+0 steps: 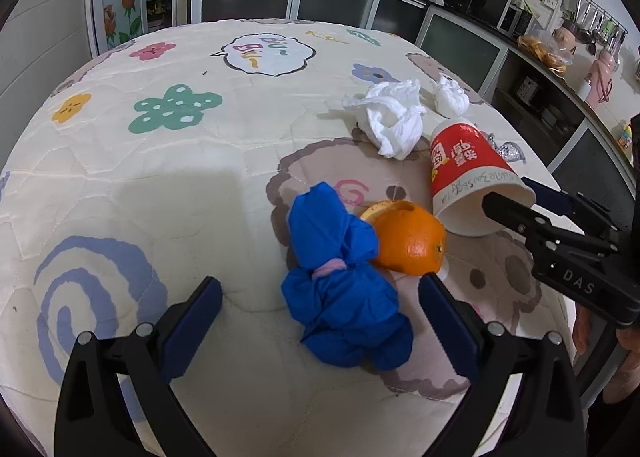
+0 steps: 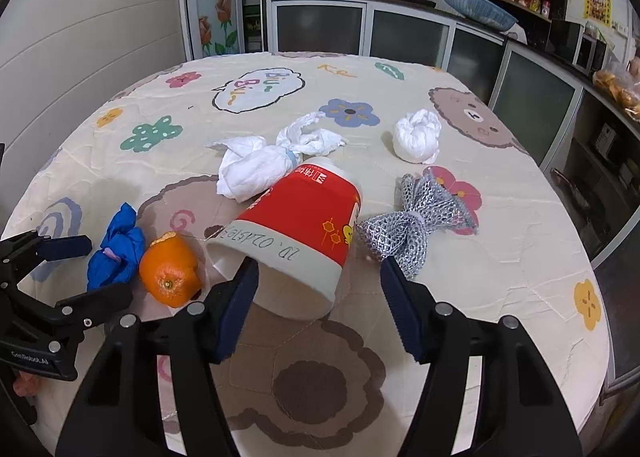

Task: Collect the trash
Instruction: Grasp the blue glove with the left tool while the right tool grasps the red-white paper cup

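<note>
On the patterned tablecloth (image 1: 192, 193) lie a crumpled blue wad (image 1: 344, 297), an orange with cut peel (image 1: 412, 237) and a tipped red-and-white paper cup (image 2: 296, 233). My left gripper (image 1: 320, 293) is open and low over the cloth; the blue wad sits between its fingers, nearer the right one. My right gripper (image 2: 318, 277) stands open around the cup's mouth. Its left fingertip (image 2: 248, 277) is at the rim, while the right one stands apart from the cup. In the left wrist view, the right gripper (image 1: 506, 193) reaches the cup (image 1: 468, 181) from the right.
Two white tissue wads (image 2: 260, 165) (image 2: 416, 137) lie beyond the cup, and a silver mesh wrapper (image 2: 416, 217) lies to its right. The blue wad (image 2: 116, 253) and orange (image 2: 172, 273) are left of the cup. Cabinets and a counter (image 2: 400, 1) line the far wall.
</note>
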A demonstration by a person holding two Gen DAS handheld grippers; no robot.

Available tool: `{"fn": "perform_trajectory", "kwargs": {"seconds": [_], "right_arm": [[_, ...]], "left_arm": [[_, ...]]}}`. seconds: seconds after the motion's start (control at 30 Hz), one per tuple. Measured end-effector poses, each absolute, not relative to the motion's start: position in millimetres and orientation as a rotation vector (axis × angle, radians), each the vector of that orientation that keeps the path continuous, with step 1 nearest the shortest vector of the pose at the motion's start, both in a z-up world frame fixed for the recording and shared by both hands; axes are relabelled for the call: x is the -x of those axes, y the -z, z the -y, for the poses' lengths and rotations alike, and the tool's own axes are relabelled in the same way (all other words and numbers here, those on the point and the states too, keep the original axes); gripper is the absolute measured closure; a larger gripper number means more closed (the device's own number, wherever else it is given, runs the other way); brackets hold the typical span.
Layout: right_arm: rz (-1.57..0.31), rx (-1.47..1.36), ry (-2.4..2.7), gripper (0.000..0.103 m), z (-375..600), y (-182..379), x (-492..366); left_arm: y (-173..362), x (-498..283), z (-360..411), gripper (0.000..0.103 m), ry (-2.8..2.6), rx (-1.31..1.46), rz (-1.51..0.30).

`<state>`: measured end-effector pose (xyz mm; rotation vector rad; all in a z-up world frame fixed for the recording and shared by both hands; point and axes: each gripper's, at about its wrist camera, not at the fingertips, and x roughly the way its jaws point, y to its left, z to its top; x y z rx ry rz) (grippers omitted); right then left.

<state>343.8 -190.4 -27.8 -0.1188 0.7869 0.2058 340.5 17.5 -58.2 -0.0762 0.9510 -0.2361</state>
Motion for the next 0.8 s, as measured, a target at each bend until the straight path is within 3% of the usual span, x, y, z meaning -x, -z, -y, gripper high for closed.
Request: {"fn": "perform_trajectory", "kwargs": {"seconds": [0.03, 0.1, 0.17, 0.23, 0.27, 0.33, 0.43, 0.8], "right_arm": [[-0.791, 0.117, -0.206, 0.048, 191, 28, -344], [-0.797, 0.114, -0.202, 0.054, 192, 29, -345], [-0.804, 0.113, -0.201, 0.066, 192, 30, -346], [-0.807, 0.111, -0.198, 0.075, 193, 31, -346], [-0.808, 0.109, -0.196, 0.084, 193, 31, -347], [-0.81, 0.103, -0.193, 0.091, 193, 31, -346], [-0.797, 0.097, -0.194, 0.098, 193, 29, -343], [-0.721, 0.059, -0.203, 0.101, 206, -2, -318]], "left_arm": [[58, -340, -16, 0.01, 0.234, 0.066, -0.951], [58, -338, -14, 0.023, 0.23, 0.038, -0.949], [58, -337, -14, 0.035, 0.234, 0.04, -0.957], [59, -337, -15, 0.059, 0.236, 0.041, -0.967], [60, -338, -15, 0.073, 0.24, 0.037, -0.97], [61, -340, -15, 0.084, 0.241, 0.028, -0.975], [57, -340, -20, 0.089, 0.251, 0.077, -0.97], [22, -308, -35, 0.089, 0.279, 0.1, -0.888]]}}
